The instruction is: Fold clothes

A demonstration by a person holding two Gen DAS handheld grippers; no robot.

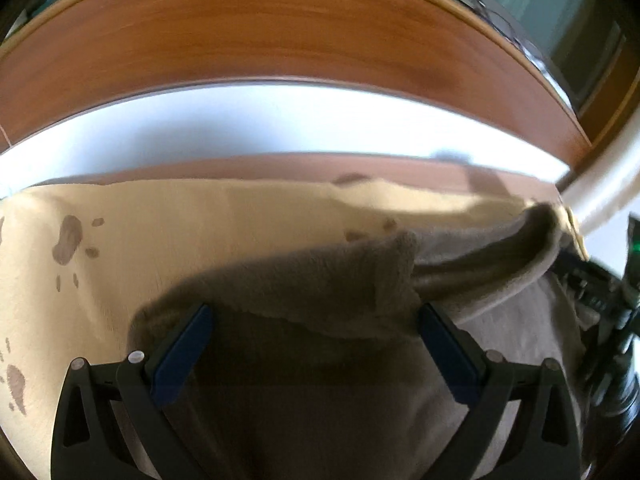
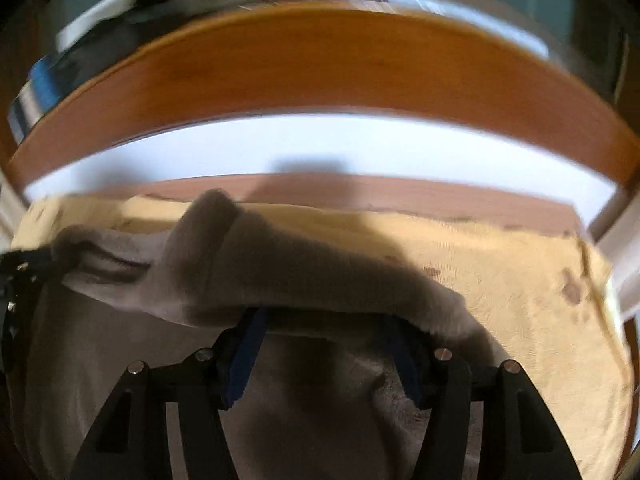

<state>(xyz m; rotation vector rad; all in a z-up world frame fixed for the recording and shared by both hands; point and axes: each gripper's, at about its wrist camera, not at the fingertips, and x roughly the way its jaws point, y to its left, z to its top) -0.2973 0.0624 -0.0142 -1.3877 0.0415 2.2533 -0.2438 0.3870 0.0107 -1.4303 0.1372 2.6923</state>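
The left gripper has its black jaws spread wide apart, and the blue-padded fingers straddle a raised fold of the grey-brown fleece garment without closing on it; the soft, nubby cloth drapes over and between the fingertips. The right gripper also stands with its jaws apart, though less widely, and its blue fingertips are tucked under a thick rolled edge of the same fleece garment, which lies across them. Whether either finger presses the cloth cannot be told.

The garment lies bunched and partly folded on a cream plush blanket with brown blotch-shaped marks, covering the near part of that blanket. A ridge of the fleece runs from one gripper toward the other. Beyond the blanket's far edge lies a strip of reddish-brown surface, then a bright white band, then a curved, smooth wooden board. Both views are motion-blurred.
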